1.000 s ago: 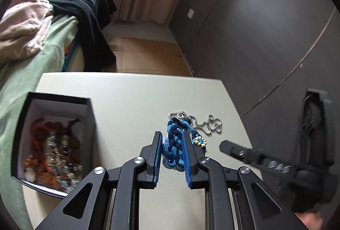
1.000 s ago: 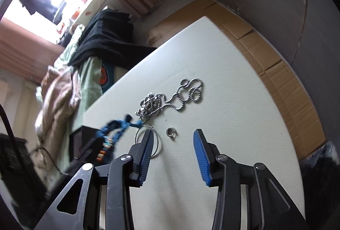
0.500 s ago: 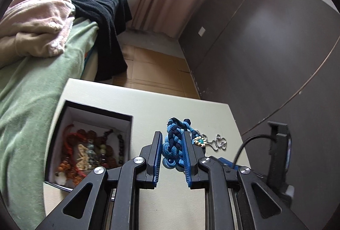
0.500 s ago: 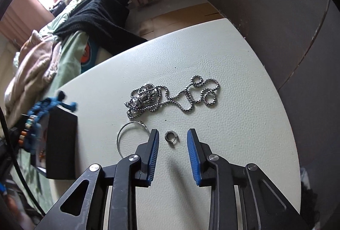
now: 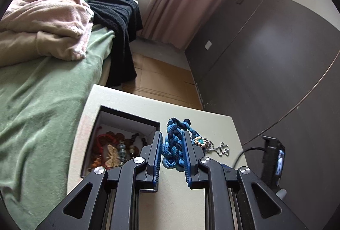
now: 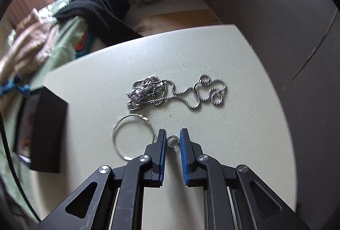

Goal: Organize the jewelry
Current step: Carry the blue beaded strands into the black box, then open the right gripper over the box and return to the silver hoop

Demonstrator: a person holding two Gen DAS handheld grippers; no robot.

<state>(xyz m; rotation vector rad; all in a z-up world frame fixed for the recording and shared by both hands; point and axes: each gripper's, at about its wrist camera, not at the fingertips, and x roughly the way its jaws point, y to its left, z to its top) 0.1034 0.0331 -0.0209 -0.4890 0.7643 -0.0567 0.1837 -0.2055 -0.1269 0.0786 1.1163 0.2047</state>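
Note:
My left gripper [image 5: 172, 134] is shut on a blue braided bracelet [image 5: 174, 146] with a beaded flower, held just right of a black open box [image 5: 127, 116] full of beaded jewelry. A tail of that bracelet [image 6: 12, 85] shows at the left edge of the right wrist view. My right gripper [image 6: 172, 134] points down at the white table [image 6: 233, 145], its jaws closing around a small silver ring [image 6: 172, 137] that fills the gap between the pads. A large thin hoop [image 6: 114, 134] lies just left of it, and a tangled silver ball chain [image 6: 176, 91] lies beyond.
The black box [image 6: 48, 127] stands at the table's left side. A bed with green sheet [image 5: 42, 102], pink blanket and black garment lies left of the table. A dark wall [image 5: 276, 59] stands to the right. The right hand's device [image 5: 273, 157] and cable sit at the right.
The left gripper carried the blue bracelet up and toward the box. The right gripper's jaws narrowed from wide apart down onto the small ring and it rolled.

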